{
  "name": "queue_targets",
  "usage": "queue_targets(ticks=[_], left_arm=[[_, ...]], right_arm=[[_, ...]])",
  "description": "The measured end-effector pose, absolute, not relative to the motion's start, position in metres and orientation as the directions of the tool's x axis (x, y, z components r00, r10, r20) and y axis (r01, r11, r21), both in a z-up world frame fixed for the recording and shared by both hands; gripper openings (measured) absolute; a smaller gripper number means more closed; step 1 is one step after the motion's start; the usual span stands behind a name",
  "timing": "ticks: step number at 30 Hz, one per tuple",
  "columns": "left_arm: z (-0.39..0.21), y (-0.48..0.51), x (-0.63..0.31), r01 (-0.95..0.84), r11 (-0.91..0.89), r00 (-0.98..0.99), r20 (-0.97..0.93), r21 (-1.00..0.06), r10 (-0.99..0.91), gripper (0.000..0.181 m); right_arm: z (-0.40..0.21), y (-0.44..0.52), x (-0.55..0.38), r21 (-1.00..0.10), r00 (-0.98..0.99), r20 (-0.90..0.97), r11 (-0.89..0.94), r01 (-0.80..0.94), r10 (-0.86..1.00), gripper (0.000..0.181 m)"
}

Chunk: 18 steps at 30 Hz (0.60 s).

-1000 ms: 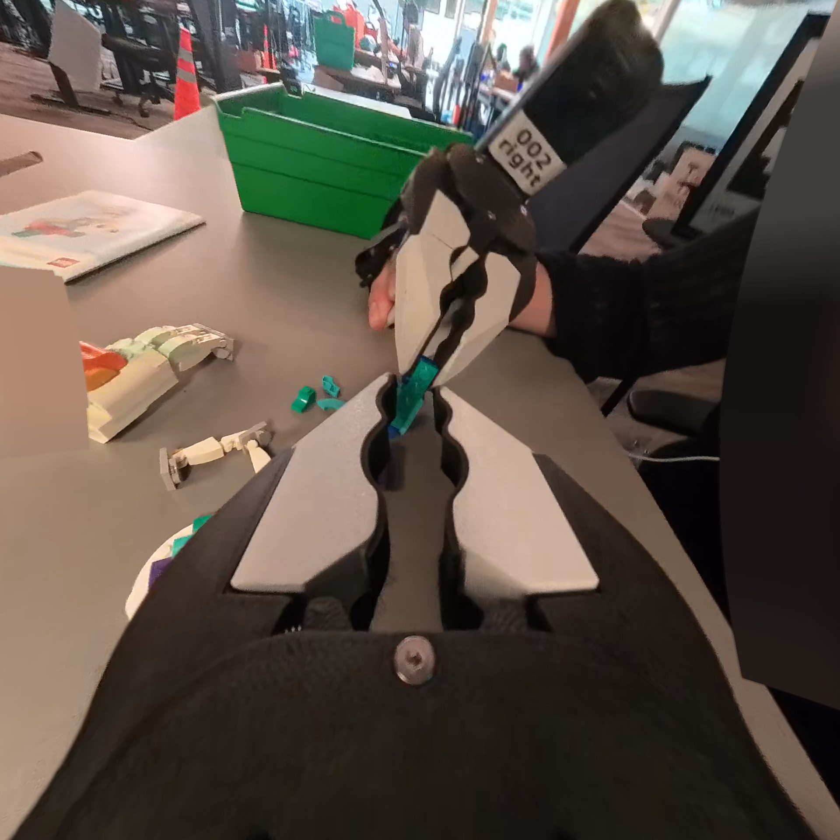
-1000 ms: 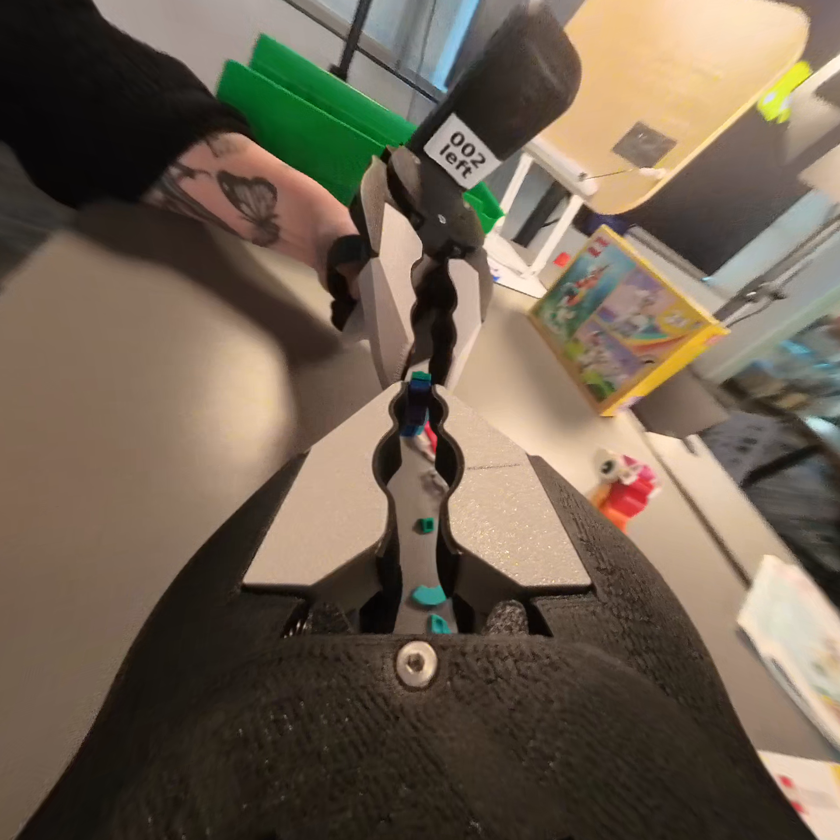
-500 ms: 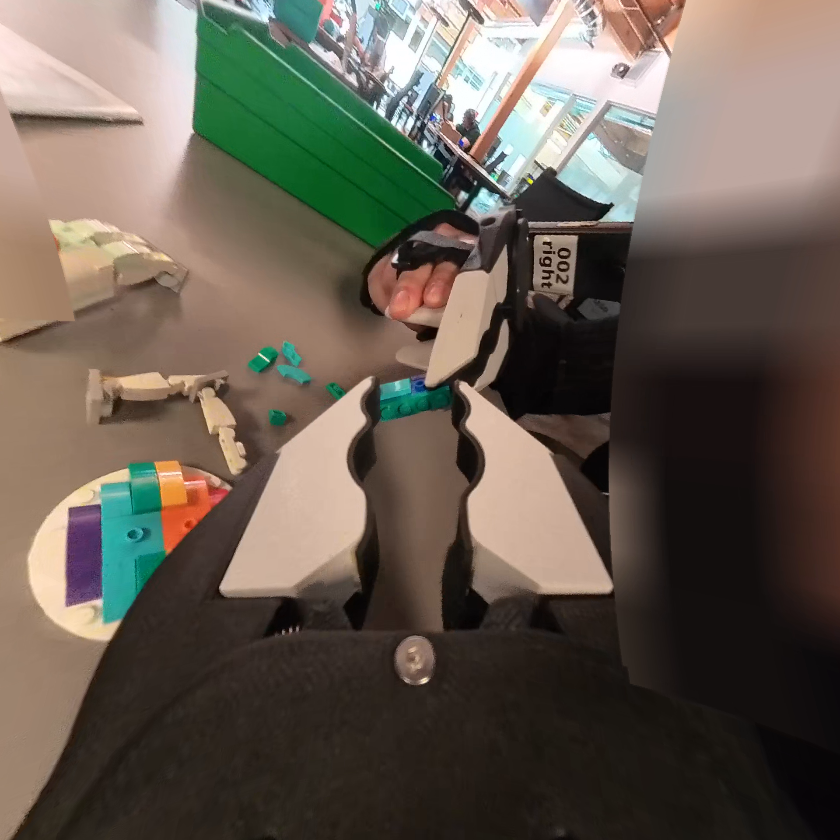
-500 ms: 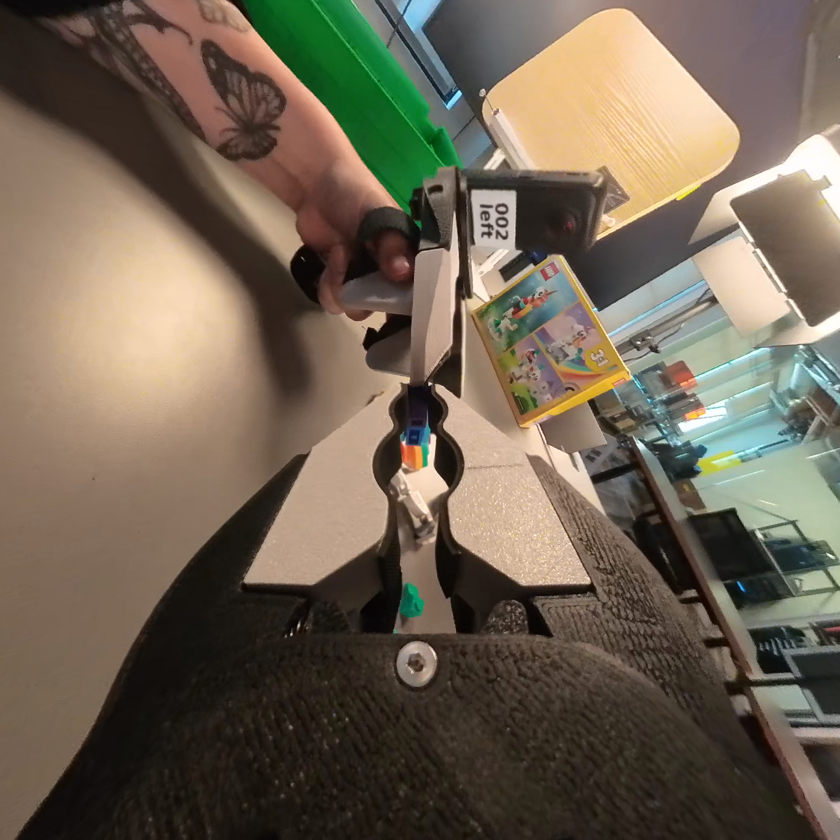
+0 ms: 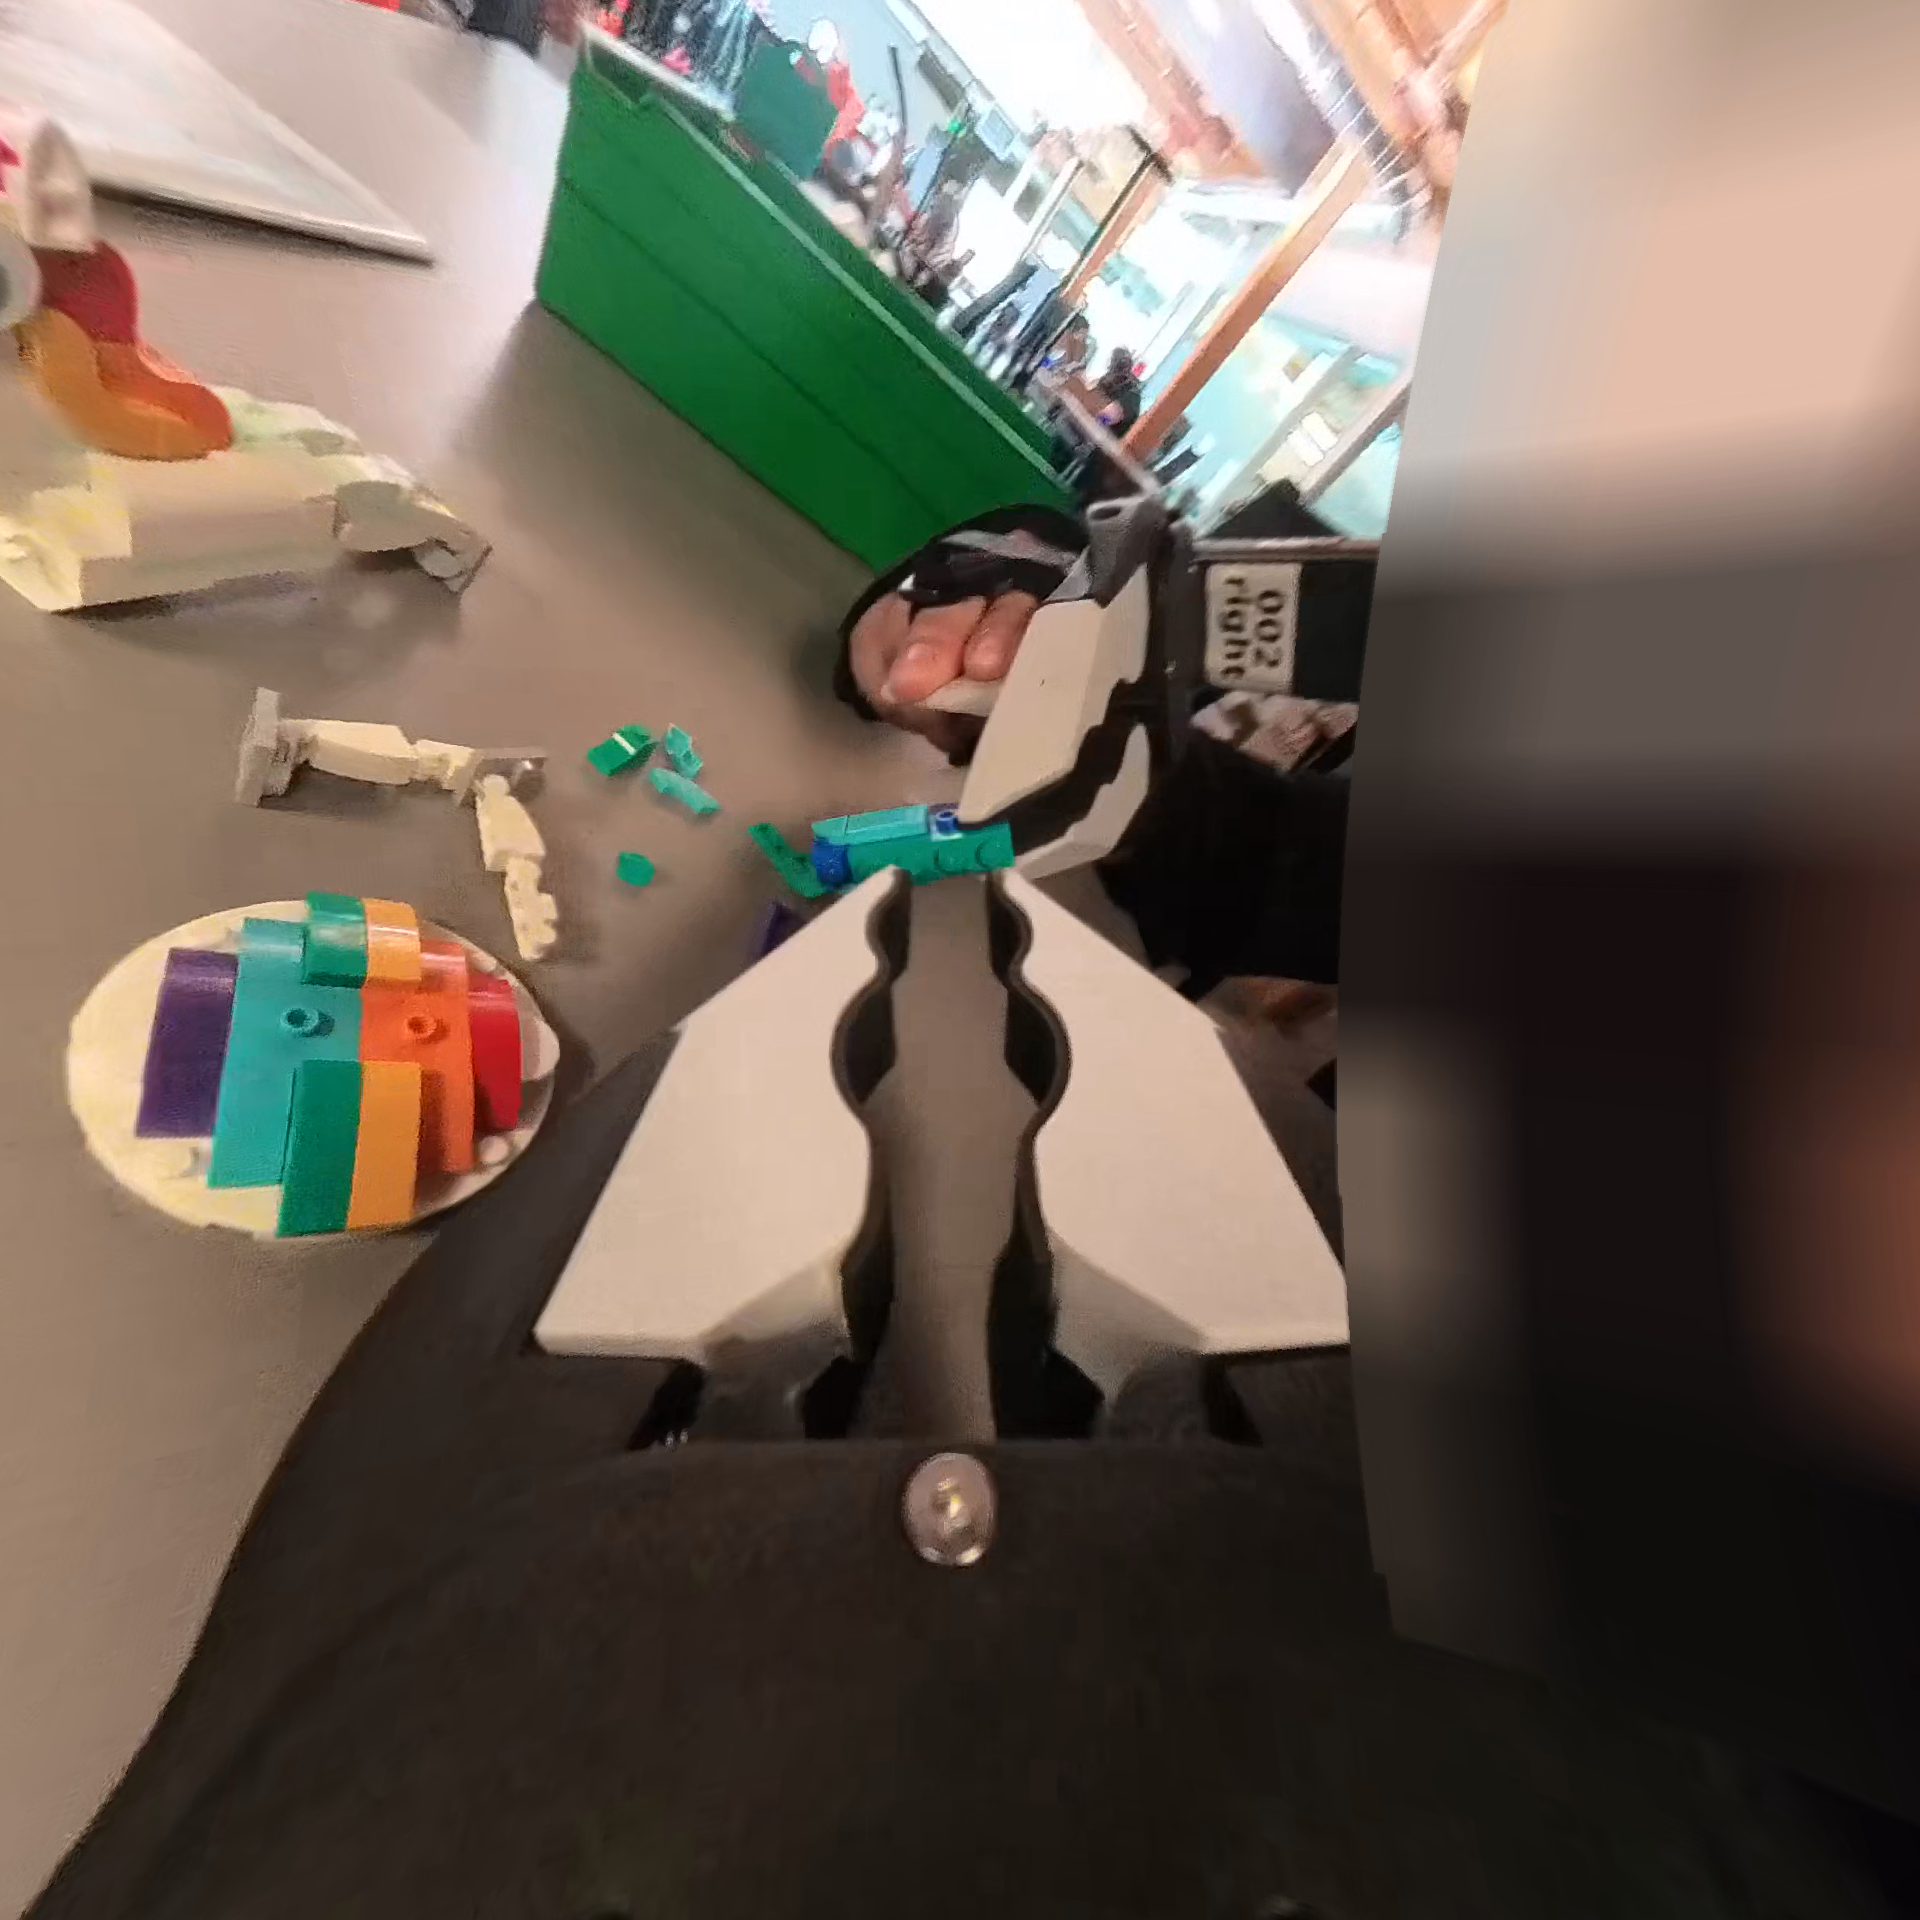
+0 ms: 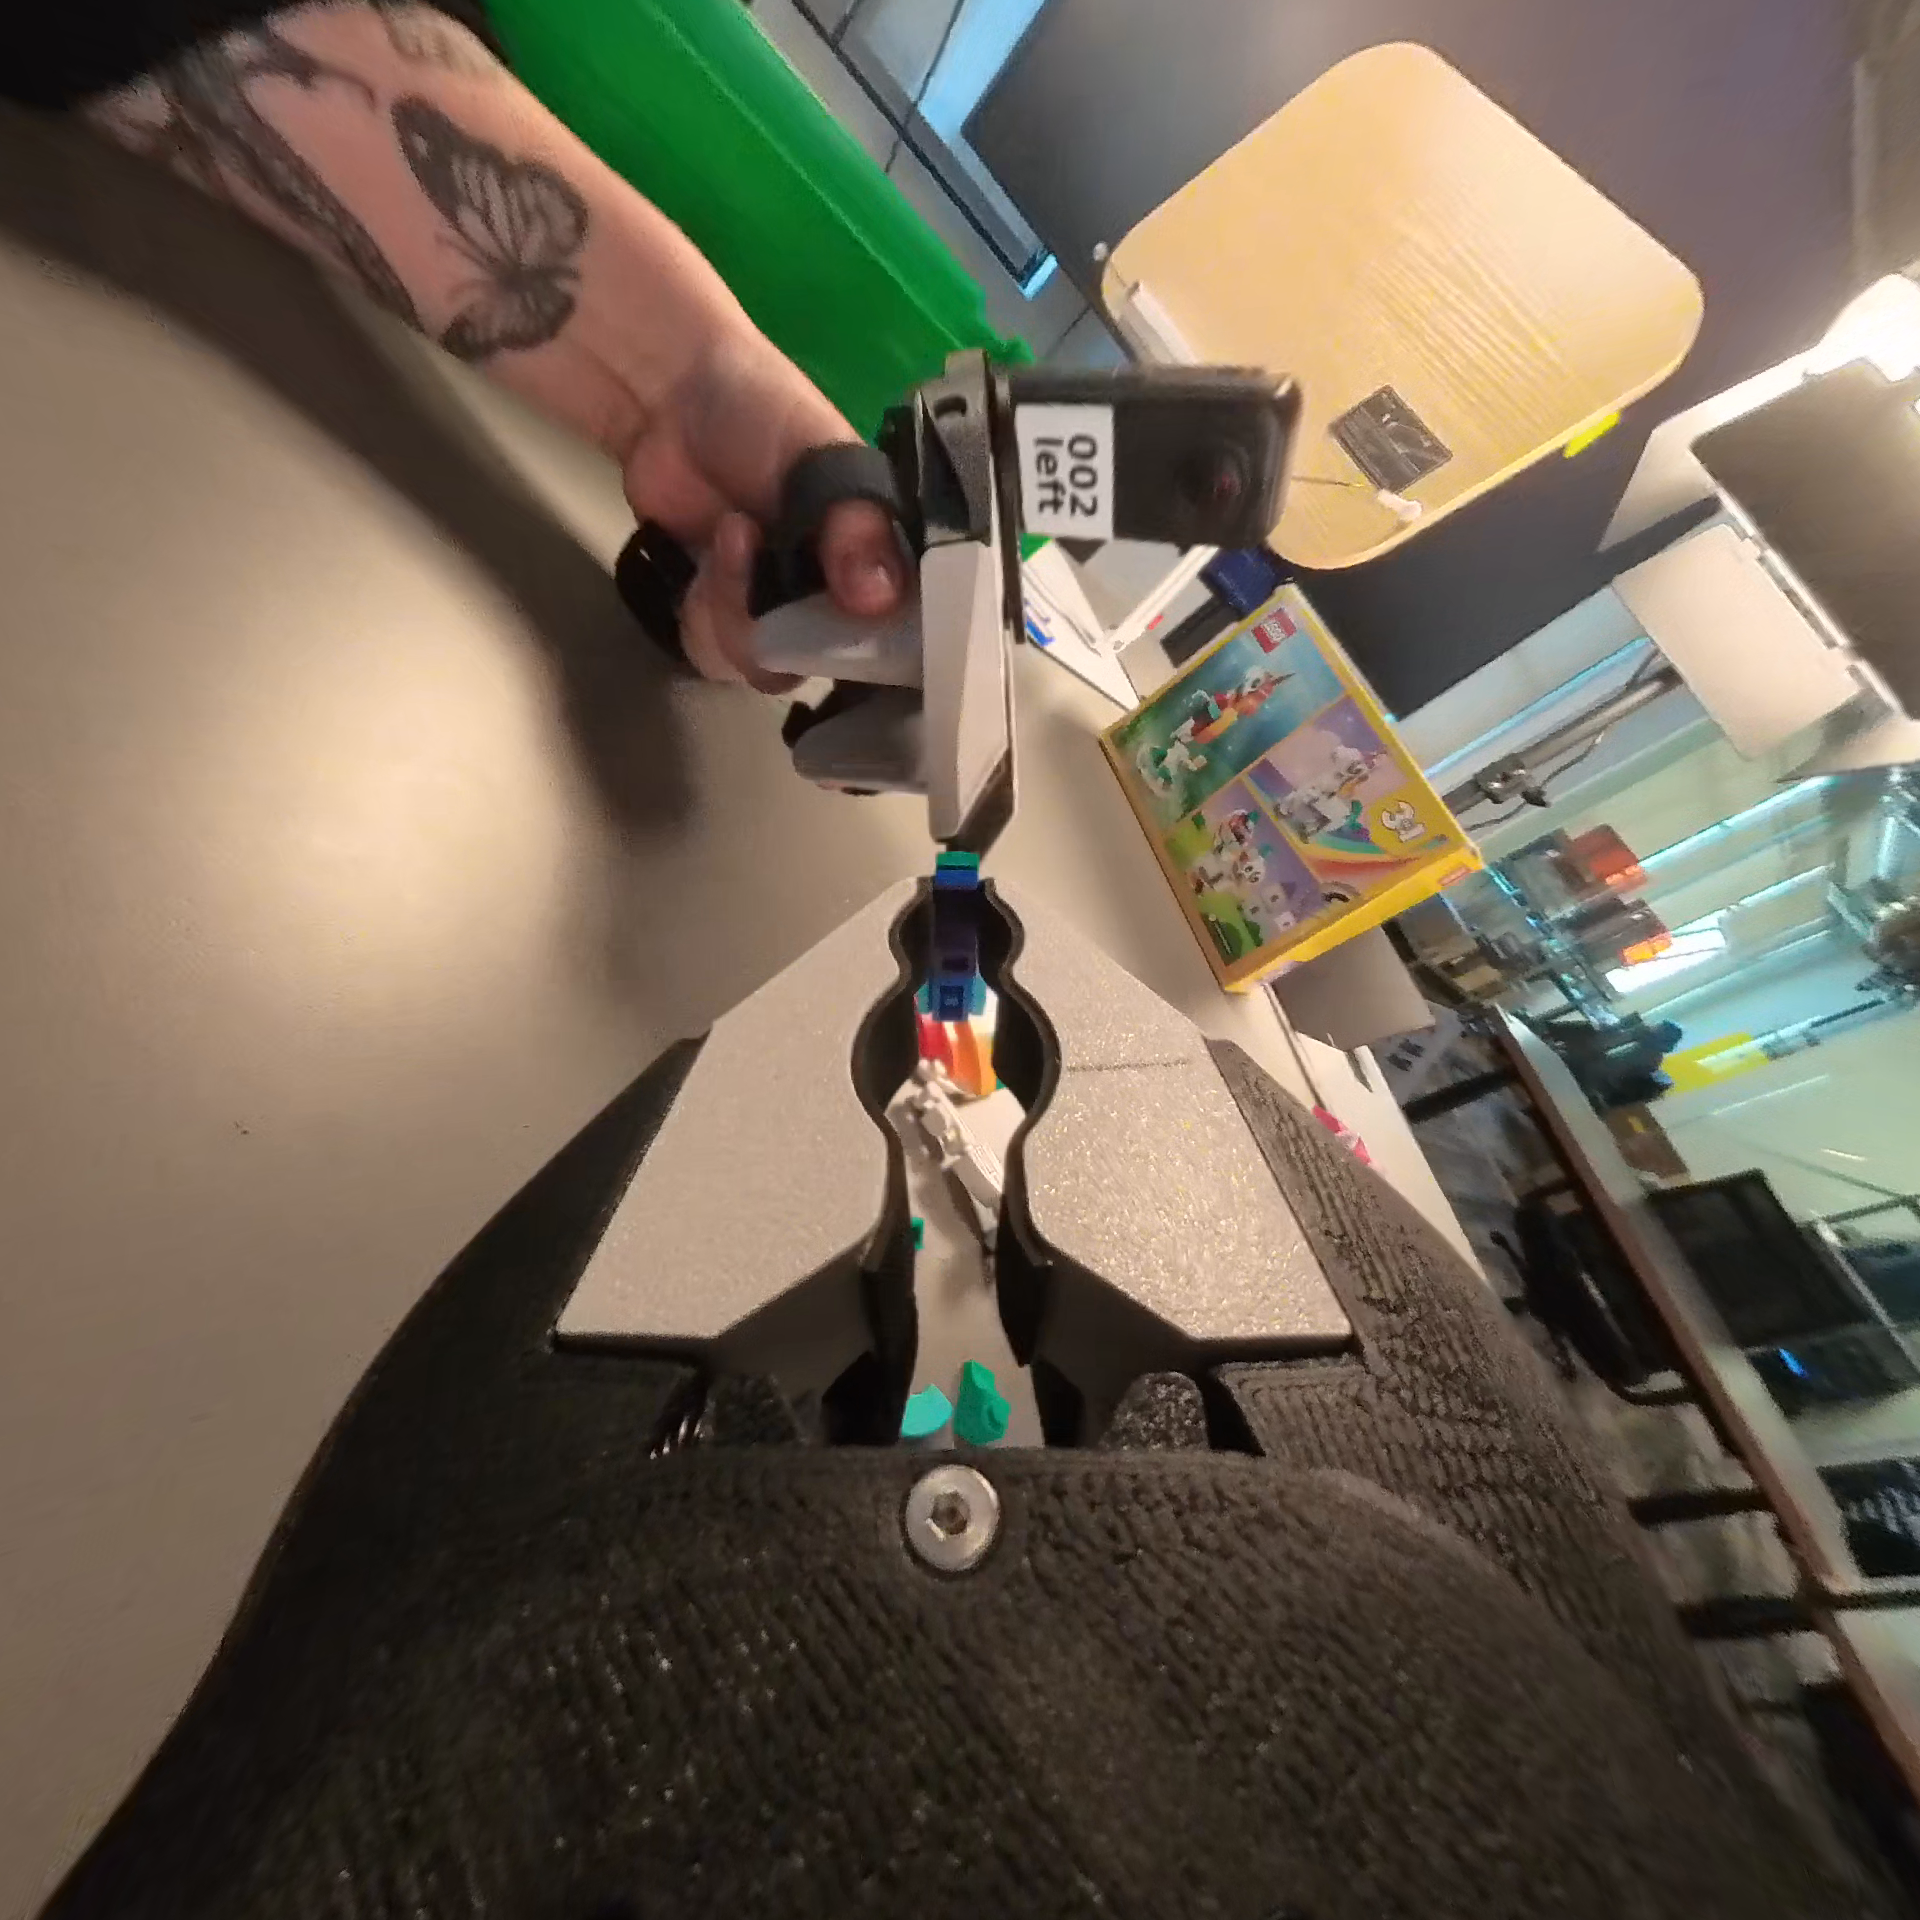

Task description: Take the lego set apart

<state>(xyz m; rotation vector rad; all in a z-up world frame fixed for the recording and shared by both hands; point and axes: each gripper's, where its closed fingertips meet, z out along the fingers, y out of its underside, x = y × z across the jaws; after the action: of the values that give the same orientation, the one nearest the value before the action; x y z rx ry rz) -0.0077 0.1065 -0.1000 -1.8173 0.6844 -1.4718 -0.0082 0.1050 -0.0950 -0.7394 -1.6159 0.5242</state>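
Note:
A small teal, blue and purple lego piece (image 5: 914,844) hangs in the air between my two grippers. In the left wrist view it lies crosswise at the tips of my left gripper (image 5: 951,883), whose jaws are narrowed on its lower edge. My right gripper (image 5: 992,842) comes in from the right and is shut on its right end. In the right wrist view the piece (image 6: 954,935) sits between the tips of my right gripper (image 6: 956,896). The left gripper (image 6: 961,837) shows edge-on above it, touching its teal end.
On the grey table (image 5: 644,582) lie a white disc with rainbow bricks (image 5: 312,1060), white limb pieces (image 5: 384,753), loose teal bits (image 5: 655,758) and a white and orange body (image 5: 208,488). A green bin (image 5: 748,343) stands behind. A lego box (image 6: 1288,810) stands farther off. Left and right tips are no more than a few centimetres apart.
The piece has turned from upright to lying crosswise at my left fingertips. My left jaws were wider half a second ago and have narrowed again. Both grippers have rolled and dropped closer to the table.

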Motion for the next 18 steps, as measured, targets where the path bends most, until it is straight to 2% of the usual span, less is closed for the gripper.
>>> queue_targets(ticks=[1,3,7,13,16,18], left_arm=[[-0.104,0.106,-0.005,0.0,-0.605,0.243,0.587,-0.796,-0.772,0.015],[-0.108,0.109,-0.004,-0.013,-0.581,0.273,0.556,-0.814,-0.785,0.016],[-0.104,0.104,-0.002,0.016,-0.629,0.193,0.62,-0.777,-0.76,0.023],[-0.109,0.11,-0.002,0.008,-0.61,0.253,0.592,-0.792,-0.765,0.02],[-0.11,0.117,-0.006,-0.004,-0.542,0.329,0.511,-0.84,-0.794,0.006],[-0.112,0.12,-0.008,-0.031,-0.502,0.381,0.455,-0.864,-0.805,0.005]], right_arm=[[-0.096,0.105,-0.009,-0.685,-0.072,0.707,0.706,0.181,0.704,0.006],[-0.099,0.107,-0.01,-0.65,-0.066,0.737,0.732,0.205,0.673,0.006],[-0.1,0.111,-0.01,-0.622,-0.05,0.76,0.747,0.234,0.648,0.006],[-0.105,0.116,-0.013,-0.563,-0.034,0.8,0.77,0.301,0.598,0.006],[-0.107,0.123,-0.014,-0.527,-0.009,0.824,0.773,0.354,0.566,0.006],[-0.11,0.126,-0.015,-0.495,0.008,0.846,0.778,0.388,0.534,0.006]])
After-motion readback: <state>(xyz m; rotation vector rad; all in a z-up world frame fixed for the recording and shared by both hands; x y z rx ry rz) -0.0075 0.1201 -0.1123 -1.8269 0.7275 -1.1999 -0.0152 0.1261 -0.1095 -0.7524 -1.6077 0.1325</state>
